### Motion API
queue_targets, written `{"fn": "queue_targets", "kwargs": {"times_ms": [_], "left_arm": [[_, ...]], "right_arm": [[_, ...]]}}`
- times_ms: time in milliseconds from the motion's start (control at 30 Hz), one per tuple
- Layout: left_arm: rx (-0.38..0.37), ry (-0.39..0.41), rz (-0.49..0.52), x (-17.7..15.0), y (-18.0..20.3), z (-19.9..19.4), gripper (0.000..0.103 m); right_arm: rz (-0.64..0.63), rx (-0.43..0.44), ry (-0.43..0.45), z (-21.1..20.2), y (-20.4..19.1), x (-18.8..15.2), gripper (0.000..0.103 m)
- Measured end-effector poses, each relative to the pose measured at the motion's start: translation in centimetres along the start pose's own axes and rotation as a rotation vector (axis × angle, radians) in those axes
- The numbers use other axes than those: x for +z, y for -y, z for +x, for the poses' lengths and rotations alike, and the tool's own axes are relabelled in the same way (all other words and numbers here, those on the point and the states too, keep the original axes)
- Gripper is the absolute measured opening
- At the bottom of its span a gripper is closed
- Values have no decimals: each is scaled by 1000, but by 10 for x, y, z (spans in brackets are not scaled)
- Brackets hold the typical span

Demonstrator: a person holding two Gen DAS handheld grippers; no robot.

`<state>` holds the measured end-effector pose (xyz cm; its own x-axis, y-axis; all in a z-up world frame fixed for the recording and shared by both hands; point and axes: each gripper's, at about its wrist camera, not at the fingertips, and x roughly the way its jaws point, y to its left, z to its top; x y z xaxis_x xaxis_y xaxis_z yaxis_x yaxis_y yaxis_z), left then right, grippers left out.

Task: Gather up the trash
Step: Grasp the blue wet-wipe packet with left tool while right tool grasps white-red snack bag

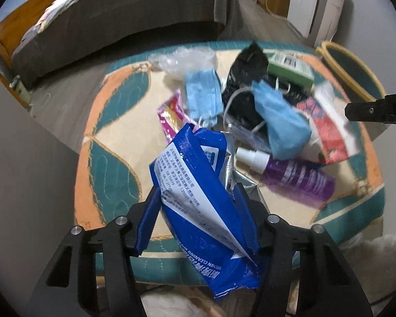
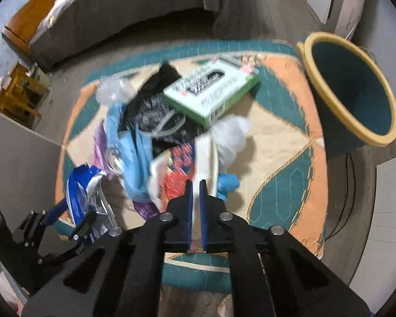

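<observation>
My left gripper (image 1: 196, 192) is shut on a blue kitchen-wipes packet (image 1: 198, 185) and holds it above the mat; it shows at the lower left of the right wrist view (image 2: 83, 187). My right gripper (image 2: 196, 185) is shut on a flat white and red packet (image 2: 200, 153), lifted over the pile; the packet also shows in the left wrist view (image 1: 330, 132). The trash pile holds blue face masks (image 1: 203, 95), a black bag (image 1: 245, 79), a green box (image 2: 211, 92), a purple spray bottle (image 1: 290, 171), a pink wrapper (image 1: 171, 113) and clear plastic (image 1: 182, 58).
A teal bin with a yellow rim (image 2: 353, 89) stands at the mat's right edge. The patterned mat (image 2: 277, 163) lies on a grey floor. A grey sofa (image 2: 113, 18) runs along the back, with a wooden stand (image 2: 18, 92) at the left and white cabinets (image 1: 314, 5) at the far right.
</observation>
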<state>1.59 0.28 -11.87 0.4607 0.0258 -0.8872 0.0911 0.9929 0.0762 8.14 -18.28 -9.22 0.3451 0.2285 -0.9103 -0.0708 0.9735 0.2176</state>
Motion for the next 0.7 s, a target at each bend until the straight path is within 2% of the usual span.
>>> {"fn": "queue_targets", "kwargs": {"times_ms": [167, 300, 367, 400, 467, 667, 700], "left_arm": [[-3, 82, -5, 7, 0, -27, 56], [-16, 170, 9, 25, 3, -60, 56], [-25, 200, 7, 32, 2, -72, 56], [-19, 216, 12, 38, 3, -79, 56], [-19, 225, 24, 46, 4, -85, 56], [-27, 271, 70, 66, 6, -102, 56], [-28, 275, 78, 67, 6, -102, 56]], "right_arm": [[29, 68, 54, -23, 4, 7, 0], [42, 61, 38, -20, 11, 10, 2], [49, 64, -1, -9, 14, 9, 19], [40, 57, -10, -5, 13, 7, 38], [7, 36, -26, 3, 7, 4, 54], [-23, 4, -139, 40, 2, -4, 54], [-21, -6, -143, 43, 3, -4, 37]]}}
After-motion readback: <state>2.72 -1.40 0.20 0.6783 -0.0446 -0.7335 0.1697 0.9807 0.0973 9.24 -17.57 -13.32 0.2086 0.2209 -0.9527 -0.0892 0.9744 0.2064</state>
